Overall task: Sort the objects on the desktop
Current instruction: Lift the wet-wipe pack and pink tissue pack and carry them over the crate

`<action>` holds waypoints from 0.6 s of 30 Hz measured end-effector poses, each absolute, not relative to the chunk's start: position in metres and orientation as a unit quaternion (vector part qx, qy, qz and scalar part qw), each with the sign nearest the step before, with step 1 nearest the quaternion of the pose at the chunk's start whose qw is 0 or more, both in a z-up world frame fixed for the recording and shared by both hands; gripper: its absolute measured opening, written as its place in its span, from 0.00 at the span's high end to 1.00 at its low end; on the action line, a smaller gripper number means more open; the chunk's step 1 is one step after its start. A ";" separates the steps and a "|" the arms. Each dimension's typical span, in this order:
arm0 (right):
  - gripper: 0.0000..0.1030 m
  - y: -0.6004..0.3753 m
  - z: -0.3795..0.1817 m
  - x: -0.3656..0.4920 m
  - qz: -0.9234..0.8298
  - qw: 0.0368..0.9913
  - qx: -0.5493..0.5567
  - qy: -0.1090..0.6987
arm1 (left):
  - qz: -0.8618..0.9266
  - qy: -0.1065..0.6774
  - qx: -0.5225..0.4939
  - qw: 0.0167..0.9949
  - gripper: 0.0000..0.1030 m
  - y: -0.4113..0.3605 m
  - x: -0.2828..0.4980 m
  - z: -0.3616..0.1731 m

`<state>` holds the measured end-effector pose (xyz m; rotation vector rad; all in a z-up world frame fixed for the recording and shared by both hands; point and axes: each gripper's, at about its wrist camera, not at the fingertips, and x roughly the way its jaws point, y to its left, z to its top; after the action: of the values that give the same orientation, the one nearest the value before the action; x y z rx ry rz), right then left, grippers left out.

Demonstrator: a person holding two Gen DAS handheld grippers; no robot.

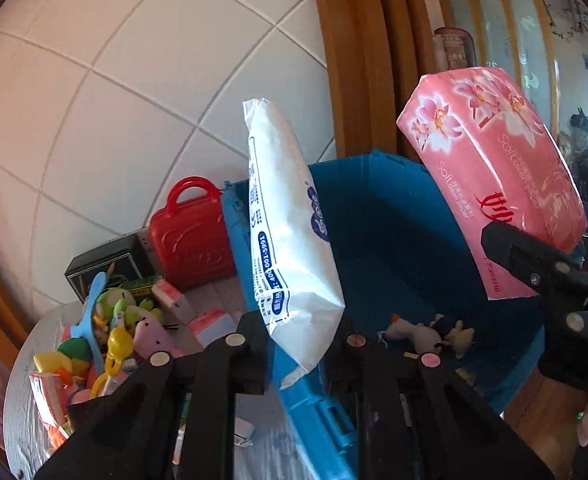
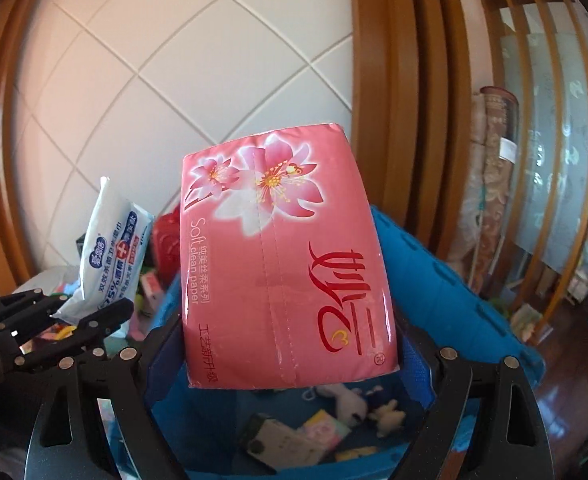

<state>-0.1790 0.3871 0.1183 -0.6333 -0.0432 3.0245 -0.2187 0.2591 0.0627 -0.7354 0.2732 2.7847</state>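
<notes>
Both packs in hand: left tool [image 1: 298, 340] clamped on white wipes pack [image 1: 289, 240] over blue crate [image 1: 394, 216] rim; right tool [image 2: 289, 364] clamped on pink tissue pack [image 2: 281, 264] above crate interior. Risk, I judge: slippery wrappers, end grips; wipes could drop outside onto bench [image 1: 25, 412].

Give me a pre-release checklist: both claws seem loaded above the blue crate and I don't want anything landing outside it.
1. Left claw shut on the white wipes pack: ok.
2. Right claw shut on the pink tissue pack: ok.
3. Pink tissue pack over the blue crate opening: ok, crate floor shows below it.
4. White wipes pack inside the crate outline: not ok, it hangs about over the crate's left wall.
5. Landing room in the crate: ok, plush toys and small boxes leave bare floor.
6. The two packs apart from each other: ok.
</notes>
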 end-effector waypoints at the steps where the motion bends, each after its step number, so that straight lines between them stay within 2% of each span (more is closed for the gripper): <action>1: 0.13 0.398 0.116 -0.182 0.977 0.035 -0.210 -0.012 | 0.953 0.098 -0.255 0.130 0.84 0.271 -0.220 0.063; 8: 0.13 0.463 0.090 -0.204 0.968 0.071 -0.242 0.004 | 0.940 0.105 -0.284 0.154 0.84 0.318 -0.238 0.052; 18: 0.13 0.487 0.077 -0.213 0.963 0.088 -0.254 -0.004 | 0.930 0.107 -0.316 0.156 0.83 0.338 -0.254 0.038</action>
<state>-0.2133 0.4865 0.0773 -0.7572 -0.0112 2.8675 -0.2537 0.3379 0.0382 -0.9056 0.3059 2.6625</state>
